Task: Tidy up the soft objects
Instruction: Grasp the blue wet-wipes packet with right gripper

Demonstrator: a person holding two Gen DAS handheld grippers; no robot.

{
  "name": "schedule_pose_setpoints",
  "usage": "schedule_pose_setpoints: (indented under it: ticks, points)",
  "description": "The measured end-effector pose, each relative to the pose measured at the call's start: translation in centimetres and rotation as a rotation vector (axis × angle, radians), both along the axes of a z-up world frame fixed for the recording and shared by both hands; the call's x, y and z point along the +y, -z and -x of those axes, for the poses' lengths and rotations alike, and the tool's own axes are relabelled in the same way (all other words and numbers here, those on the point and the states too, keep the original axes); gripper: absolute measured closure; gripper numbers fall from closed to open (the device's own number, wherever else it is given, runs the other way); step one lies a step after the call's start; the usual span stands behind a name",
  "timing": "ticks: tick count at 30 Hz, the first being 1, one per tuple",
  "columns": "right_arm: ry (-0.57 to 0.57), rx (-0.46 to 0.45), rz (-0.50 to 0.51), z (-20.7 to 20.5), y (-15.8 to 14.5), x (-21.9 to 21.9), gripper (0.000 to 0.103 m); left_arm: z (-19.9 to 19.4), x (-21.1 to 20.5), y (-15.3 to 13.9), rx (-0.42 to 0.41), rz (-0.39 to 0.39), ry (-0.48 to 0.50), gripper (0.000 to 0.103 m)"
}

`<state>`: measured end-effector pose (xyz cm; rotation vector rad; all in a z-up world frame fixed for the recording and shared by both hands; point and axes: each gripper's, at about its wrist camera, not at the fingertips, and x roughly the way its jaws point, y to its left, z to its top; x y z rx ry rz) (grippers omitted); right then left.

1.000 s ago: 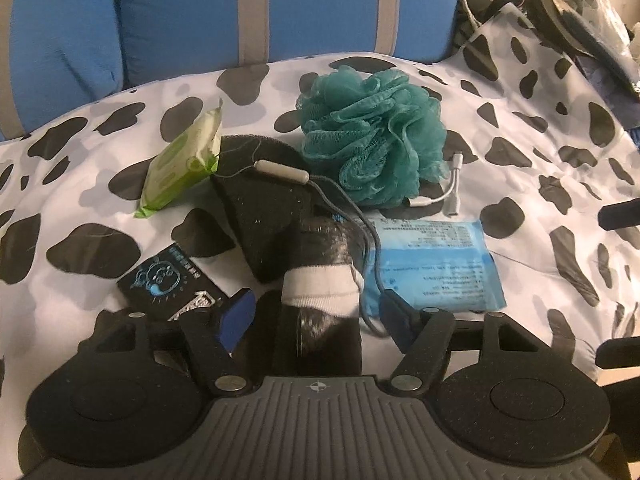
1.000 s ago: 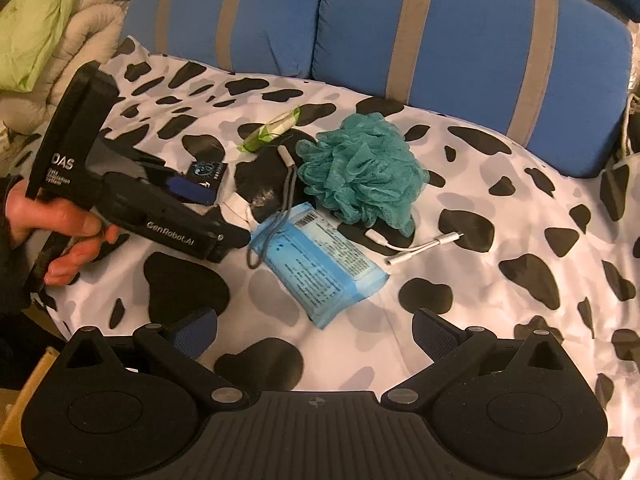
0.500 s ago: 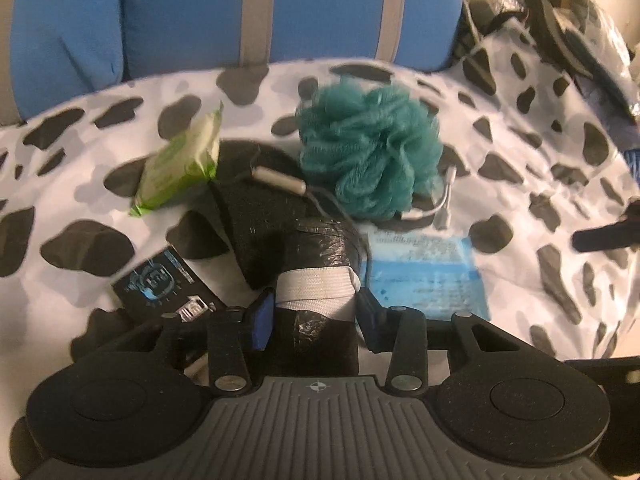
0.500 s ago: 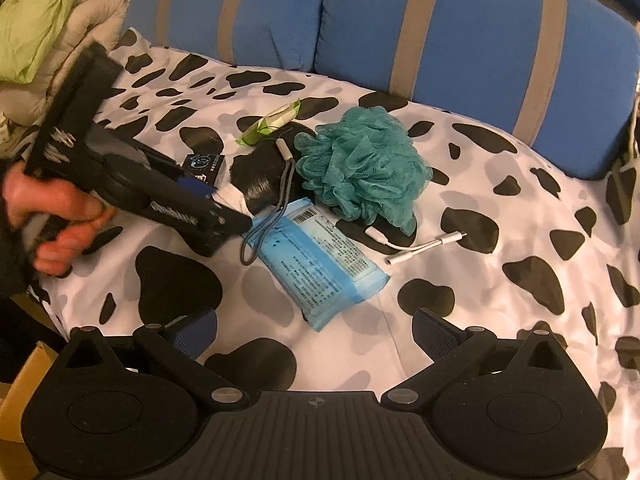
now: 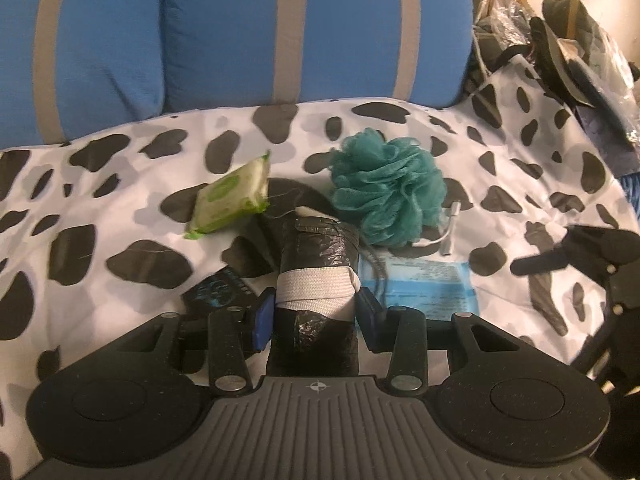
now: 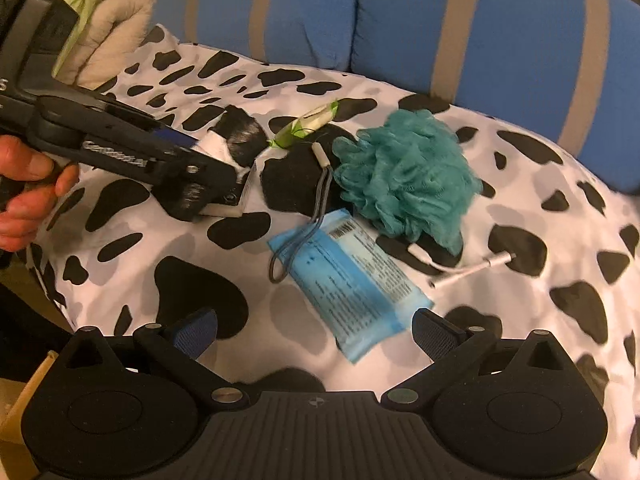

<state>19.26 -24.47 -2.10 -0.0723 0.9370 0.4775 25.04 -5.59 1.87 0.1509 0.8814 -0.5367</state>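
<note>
Place: a sofa with blue cushions is covered by a spotted sheet, and the things are spread out on the sheet.

Left gripper: a black roll with a pale band round its middle is squeezed between the jaws. The band is the part being pinched, likely because it is the firmest spot on a squashy thing. The jaws are about a third open, only because the roll fills the gap.

Roll: it is held up off the sheet, near and to the left of the other things, as seen in the right view. It looks ready to be carried off and sorted.

Right gripper: its jaws are spread wide and nothing is held. It is pointed down at the blue pack, so that pack may well be picked next.

Blue pack: it is laid flat on the sheet, just near of the jaws, with a grey cord looped over its far left corner. The cord could get dragged along.

Puff: the teal mesh ball is resting far and to the right of the blue pack, not yet moved.

Green pack: it is left lying far and to the left, apart from the puff.

White cable: it is lying by the puff. It is not soft, so it is probably not meant to be sorted.
</note>
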Motion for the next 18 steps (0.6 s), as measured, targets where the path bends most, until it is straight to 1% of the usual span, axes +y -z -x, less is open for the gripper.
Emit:
schedule_pose_setpoints:
  ticks: [6, 11, 15, 16, 18]
  points:
    - [-0.053, -0.012, 0.041, -1.6, 1.0, 1.0, 0.0, 0.3, 1.5, -0.5, -0.001, -0.008, -0.011, 0.061]
    - [-0.112, -0.027, 0.095, -2.9, 2.2, 1.8, 0.001, 0.6, 2.4, -0.9, 0.001, 0.017, -0.006, 0.061]
    - [-0.116, -0.008, 0.117, -4.3, 3.5, 1.9, 0.001, 0.6, 2.8, -1.5, 0.002, 0.049, -0.009, 0.061]
    - [-0.117, 0.001, 0.117, -4.7, 3.8, 1.9, 0.004, 0.6, 2.9, -1.5, 0.001, 0.053, -0.009, 0.061]
    - [-0.123, 0.013, 0.124, -5.4, 4.3, 2.0, 0.007, 0.5, 3.0, -1.7, 0.0, 0.059, -0.007, 0.061]
